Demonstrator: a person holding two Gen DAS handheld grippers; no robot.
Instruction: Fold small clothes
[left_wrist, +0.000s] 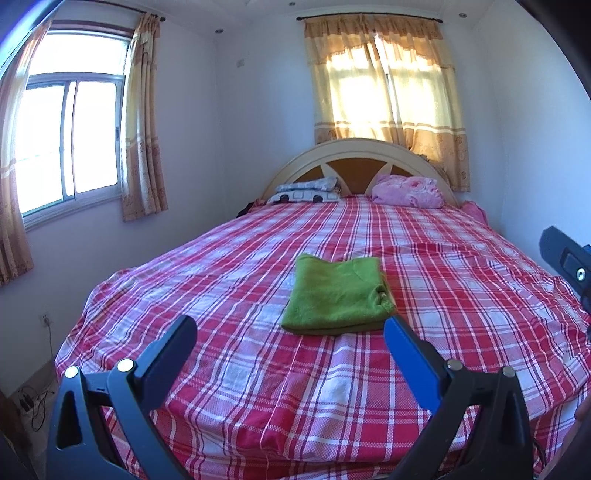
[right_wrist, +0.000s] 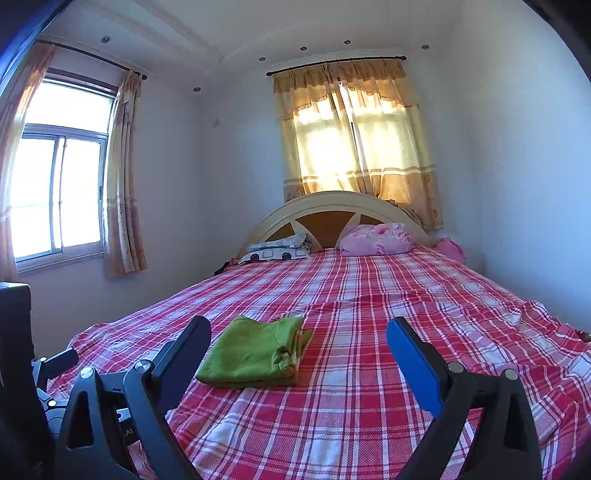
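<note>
Both grippers, left gripper (left_wrist: 290, 334) and right gripper (right_wrist: 298, 334), you are holding with jaws apart, since the green garment (left_wrist: 338, 293) is lying folded mid-bed (left_wrist: 461, 295).

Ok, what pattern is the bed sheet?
Red, pink and white plaid bed sheet, clearest in the left wrist view.

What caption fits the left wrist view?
Open left gripper hovers before a folded green garment on the plaid bed.

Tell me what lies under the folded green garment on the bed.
The folded green garment rests on the red plaid bedsheet. A thin yellowish layer peeks out at its right edge; whether that belongs to the garment or is a separate piece is hidden. Both grippers are open, touching nothing.
</note>
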